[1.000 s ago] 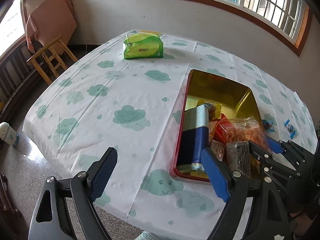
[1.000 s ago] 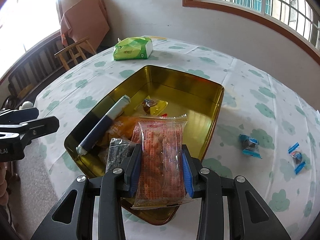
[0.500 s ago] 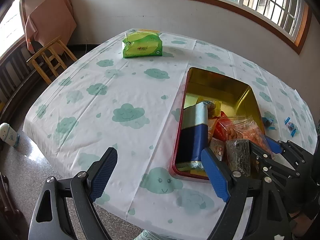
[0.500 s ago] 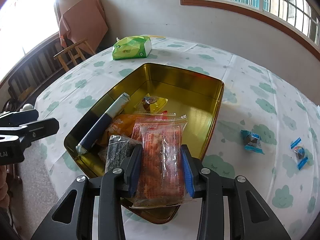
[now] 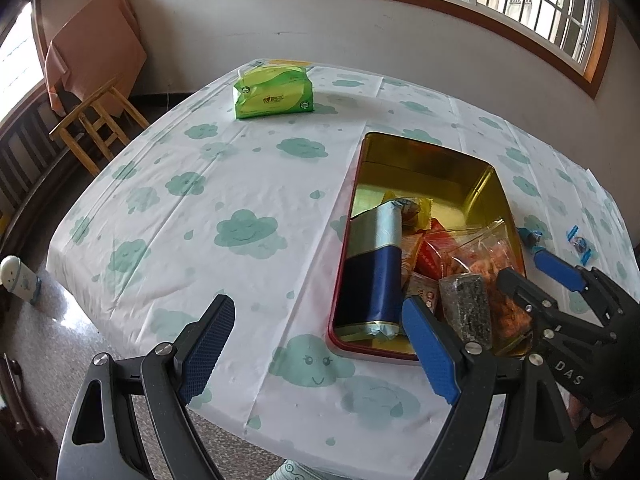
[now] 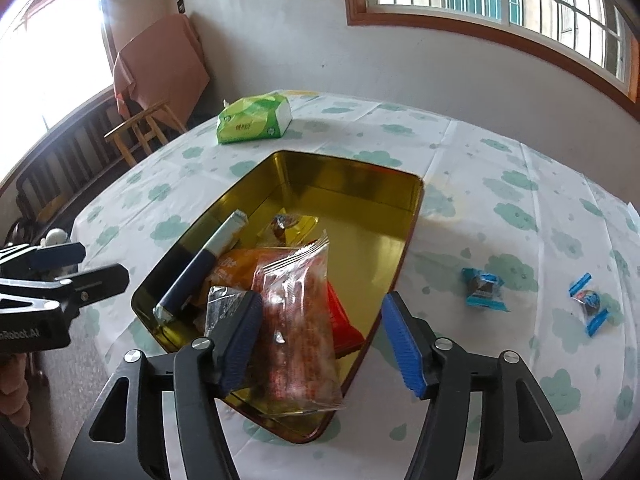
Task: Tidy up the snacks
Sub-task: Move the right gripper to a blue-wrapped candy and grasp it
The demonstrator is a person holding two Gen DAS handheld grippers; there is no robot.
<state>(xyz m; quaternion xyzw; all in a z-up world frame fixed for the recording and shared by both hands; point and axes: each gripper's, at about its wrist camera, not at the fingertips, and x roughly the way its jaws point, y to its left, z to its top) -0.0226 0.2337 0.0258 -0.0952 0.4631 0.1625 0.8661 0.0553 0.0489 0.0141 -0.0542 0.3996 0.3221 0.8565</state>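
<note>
A gold tin tray (image 6: 352, 184) (image 5: 424, 152) holds several snacks: a blue and silver roll (image 5: 376, 268) (image 6: 200, 272), a dark bar (image 5: 466, 308) (image 6: 220, 304), orange packets and a yellow candy (image 6: 286, 226). My right gripper (image 6: 322, 338) is open over the tray's near end; the clear orange snack packet (image 6: 298, 320) lies in the tray between its fingers. It shows in the left wrist view (image 5: 532, 276) too. My left gripper (image 5: 320, 352) is open and empty above the table's near edge, left of the tray. Two blue-wrapped candies (image 6: 482, 290) (image 6: 588, 304) lie on the tablecloth right of the tray.
A green tissue pack (image 5: 274, 94) (image 6: 254, 120) lies at the far side of the cloud-print table (image 5: 200, 200). A wooden stool (image 5: 96, 120) and a draped chair (image 5: 92, 52) stand beyond the table's left edge. A white bottle (image 5: 20, 280) stands on the floor.
My right gripper has opened and let go of the orange snack packet, which now rests in the tray. My left gripper has stayed open and hardly moved.
</note>
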